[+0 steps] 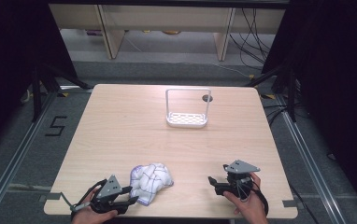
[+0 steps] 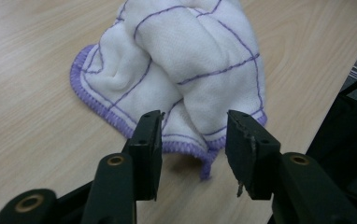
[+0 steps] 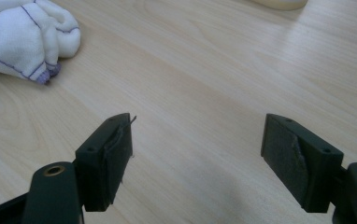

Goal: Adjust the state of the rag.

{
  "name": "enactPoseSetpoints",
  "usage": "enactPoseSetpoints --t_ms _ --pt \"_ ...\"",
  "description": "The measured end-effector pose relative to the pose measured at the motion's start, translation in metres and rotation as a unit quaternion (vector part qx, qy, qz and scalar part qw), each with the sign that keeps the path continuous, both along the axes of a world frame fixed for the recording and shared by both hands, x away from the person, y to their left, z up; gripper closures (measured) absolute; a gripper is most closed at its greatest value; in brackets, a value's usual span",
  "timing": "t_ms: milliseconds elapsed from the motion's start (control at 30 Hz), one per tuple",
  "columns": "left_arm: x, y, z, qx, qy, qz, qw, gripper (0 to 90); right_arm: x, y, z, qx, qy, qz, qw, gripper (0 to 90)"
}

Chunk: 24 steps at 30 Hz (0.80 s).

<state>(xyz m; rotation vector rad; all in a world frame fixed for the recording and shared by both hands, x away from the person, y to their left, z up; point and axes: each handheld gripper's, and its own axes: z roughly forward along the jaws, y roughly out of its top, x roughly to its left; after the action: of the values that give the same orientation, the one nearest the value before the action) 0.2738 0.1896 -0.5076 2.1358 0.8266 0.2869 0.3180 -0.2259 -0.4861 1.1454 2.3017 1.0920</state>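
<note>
A crumpled white cloth (image 1: 151,182) with purple grid lines and a purple hem lies near the table's front edge, left of centre. My left gripper (image 1: 131,194) sits just left of it, open, its jaws either side of the cloth's hem (image 2: 193,151) without closing on it. In the left gripper view the cloth (image 2: 186,60) bulges up right ahead of the jaws. My right gripper (image 1: 215,175) rests on the table at the front right, open wide over bare wood, with nothing between its fingers. The cloth (image 3: 20,37) shows at the upper left of the right gripper view.
A white rack (image 1: 187,120) with a tall frame and slotted base stands at the table's far middle, beside a dark round hole (image 1: 207,98) in the tabletop. The table edge drops off just right of the cloth in the left gripper view.
</note>
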Motion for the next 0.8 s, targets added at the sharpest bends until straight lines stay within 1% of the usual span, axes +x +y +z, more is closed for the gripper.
enactPoseSetpoints --t_ms 67,100,133,167,200,233,267,333,367,400,433,467,500,533,567,600,633,667,700,733,767,800 --pt "-0.001 0.001 -0.001 -0.004 0.003 0.004 1.0000 57.8 0.000 0.000 0.000 0.002 -0.001 0.000 1.0000 25.9" --pt "-0.001 0.003 -0.001 0.005 0.000 0.002 1.0000 62.4 -0.001 0.000 0.000 -0.002 0.002 0.000 1.0000 25.9" --pt "-0.001 0.002 -0.004 0.001 0.004 0.000 1.0000 64.1 -0.001 0.001 0.000 -0.002 0.005 -0.001 1.0000 25.9" --pt "-0.001 0.002 -0.004 0.001 0.004 0.000 1.0000 65.9 -0.001 0.001 0.000 -0.002 0.005 -0.001 1.0000 25.9" --pt "0.001 0.001 -0.005 0.014 0.004 -0.010 0.9998 68.3 -0.001 0.001 0.000 0.002 0.002 0.000 1.0000 25.9" --pt "0.001 0.001 -0.005 0.014 0.004 -0.010 0.9998 70.3 -0.001 0.001 0.000 0.002 0.002 0.000 1.0000 25.9" --pt "0.003 -0.001 -0.008 0.023 0.005 -0.013 0.9996 74.5 0.000 0.002 0.000 -0.003 0.003 0.006 1.0000 26.0" --pt "0.004 -0.002 -0.009 0.017 0.007 -0.019 0.9997 81.9 -0.001 0.002 0.000 -0.003 0.005 0.004 1.0000 26.0" --pt "0.005 -0.003 -0.008 0.014 0.002 -0.017 0.9997 84.4 -0.001 0.002 0.000 -0.003 0.004 0.004 1.0000 26.1" --pt "0.005 -0.003 -0.008 0.014 0.002 -0.017 0.9997 85.5 -0.001 0.002 0.000 -0.003 0.004 0.004 1.0000 26.1" --pt "0.006 -0.002 -0.006 0.018 -0.008 -0.017 0.9997 86.0 -0.001 0.002 0.001 -0.002 0.001 0.005 1.0000 26.5" --pt "0.007 -0.003 -0.001 0.009 -0.016 -0.018 0.9997 86.2 -0.001 0.003 0.001 -0.002 0.002 0.002 1.0000 26.5" --pt "0.007 -0.003 -0.001 0.009 -0.016 -0.018 0.9997 86.2 -0.001 0.003 0.001 0.003 0.006 -0.002 1.0000 26.5" --pt "0.007 -0.005 0.002 -0.010 -0.015 -0.016 0.9997 86.2 -0.001 0.003 0.001 0.003 0.006 -0.002 1.0000 26.5" --pt "0.008 -0.006 0.005 -0.016 -0.018 -0.019 0.9995 86.2 0.000 0.004 0.002 0.006 0.002 0.003 1.0000 26.6" --pt "0.008 -0.014 0.012 -0.045 -0.023 -0.024 0.9984 86.3 -0.002 0.010 0.006 0.012 0.002 0.015 0.9998 26.8" --pt "0.008 -0.014 0.012 -0.045 -0.023 -0.024 0.9984 86.3 -0.003 0.013 0.007 0.014 0.000 0.017 0.9998 26.8" --pt "0.011 -0.021 0.023 -0.053 -0.033 -0.036 0.9974 86.3 -0.004 0.016 0.009 0.012 -0.003 0.025 0.9996 26.7" --pt "0.015 -0.025 0.030 -0.056 -0.038 -0.045 0.9967 86.3 -0.004 0.019 0.011 0.015 -0.013 0.035 0.9992 26.8" --pt "0.018 -0.029 0.036 -0.061 -0.046 -0.047 0.9960 86.3 -0.004 0.021 0.013 0.017 -0.014 0.047 0.9986 26.8" --pt "0.022 -0.034 0.041 -0.065 -0.053 -0.053 0.9951 86.3 -0.005 0.023 0.015 0.020 -0.016 0.050 0.9984 26.8" --pt "0.026 -0.039 0.047 -0.064 -0.056 -0.057 0.9947 86.3 -0.006 0.024 0.017 0.020 -0.019 0.051 0.9983 26.8"
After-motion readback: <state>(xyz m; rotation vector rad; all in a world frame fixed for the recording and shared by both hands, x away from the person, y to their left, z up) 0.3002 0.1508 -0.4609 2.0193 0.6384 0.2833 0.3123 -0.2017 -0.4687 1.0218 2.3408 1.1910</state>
